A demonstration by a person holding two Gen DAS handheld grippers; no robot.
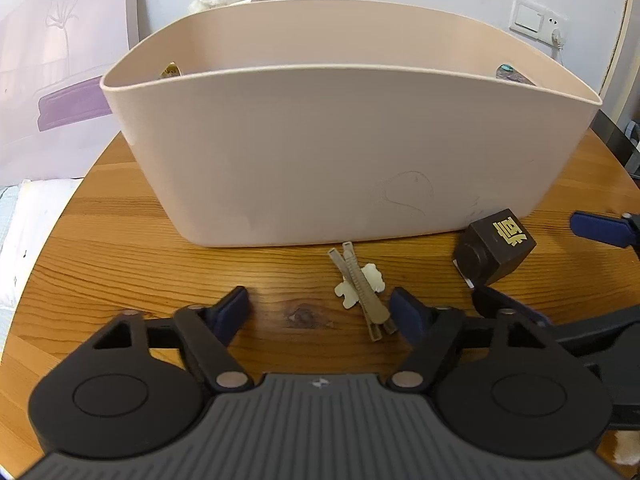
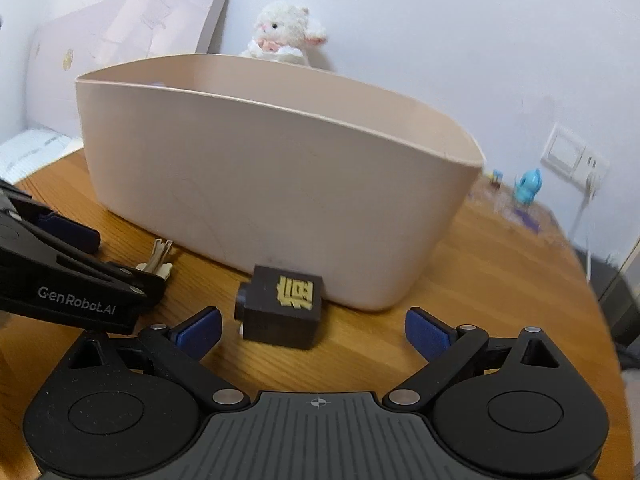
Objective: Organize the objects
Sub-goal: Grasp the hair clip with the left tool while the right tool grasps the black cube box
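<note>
A large beige plastic bin point(image 1: 312, 152) stands on the round wooden table point(image 1: 120, 264); it also shows in the right wrist view point(image 2: 280, 200). A tan hair clip with a cream flower point(image 1: 362, 290) lies in front of it, just inside my open left gripper point(image 1: 324, 310), near its right finger. A dark brown cube with a gold character point(image 1: 494, 246) lies to the right. In the right wrist view the cube point(image 2: 282, 306) sits between the fingers of my open right gripper point(image 2: 314, 332), nearer the left one. The clip point(image 2: 158, 260) lies left of it.
A white plush lamb point(image 2: 286, 32) sits behind the bin by the wall. A blue toy figure point(image 2: 528, 186) and small items stand at the table's far right. A wall socket with a cord point(image 2: 576, 156) is on the right. A pink board point(image 1: 60, 60) leans at the left.
</note>
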